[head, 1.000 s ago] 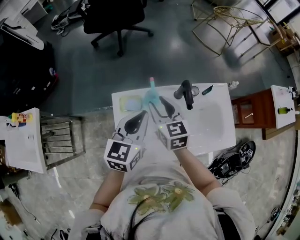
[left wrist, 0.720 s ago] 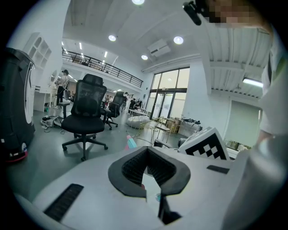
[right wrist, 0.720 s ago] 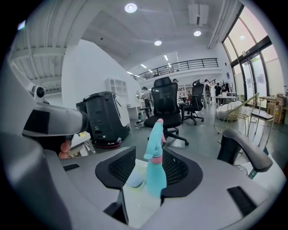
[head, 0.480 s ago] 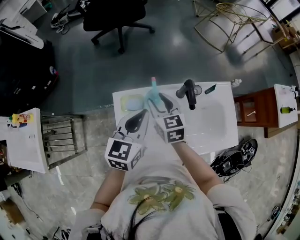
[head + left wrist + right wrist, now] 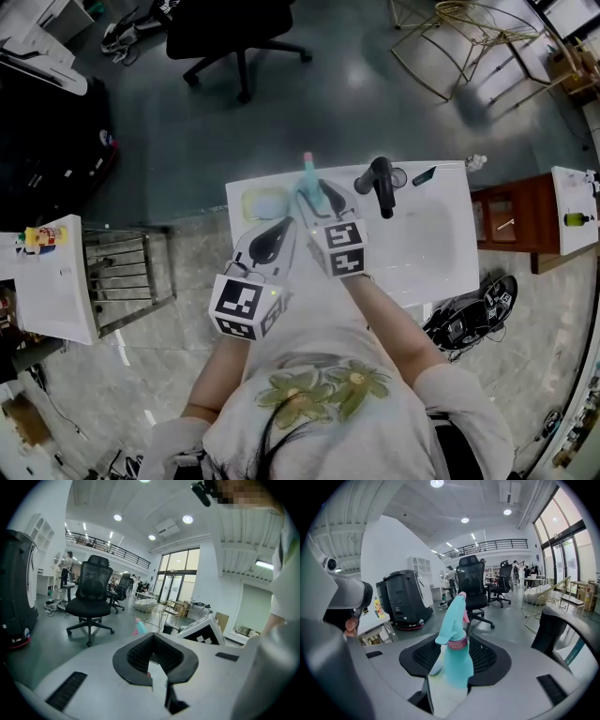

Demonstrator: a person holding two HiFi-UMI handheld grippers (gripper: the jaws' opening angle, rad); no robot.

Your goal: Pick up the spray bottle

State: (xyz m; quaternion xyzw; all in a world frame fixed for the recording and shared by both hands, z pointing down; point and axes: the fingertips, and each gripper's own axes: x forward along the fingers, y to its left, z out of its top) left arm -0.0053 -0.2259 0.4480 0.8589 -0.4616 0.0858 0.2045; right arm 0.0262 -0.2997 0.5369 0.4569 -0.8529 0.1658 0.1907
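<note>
A teal spray bottle [image 5: 306, 180] with a pink nozzle stands upright at the back of the white sink counter [image 5: 441, 272]. My right gripper [image 5: 314, 193] reaches around it. In the right gripper view the spray bottle [image 5: 455, 663] stands between the black pads [image 5: 492, 660], and the right gripper [image 5: 458, 645] has just been opening its jaws to their widest; I see no squeeze on the bottle. My left gripper [image 5: 284, 227] hovers beside it on the left, its jaws together with nothing in them. From the left gripper [image 5: 152, 637] the spray bottle [image 5: 139, 628] shows just beyond the tips.
A black faucet [image 5: 381, 184] rises right of the bottle, over the basin [image 5: 424, 234]. A pale soap dish [image 5: 264, 203] lies at the counter's back left. A metal rack [image 5: 122, 274] stands left of the counter, a wooden cabinet [image 5: 506, 223] right, an office chair [image 5: 230, 37] beyond.
My right gripper has moved forward and down, so its jaws now stand on either side of the spray bottle. The left gripper has stayed where it was.
</note>
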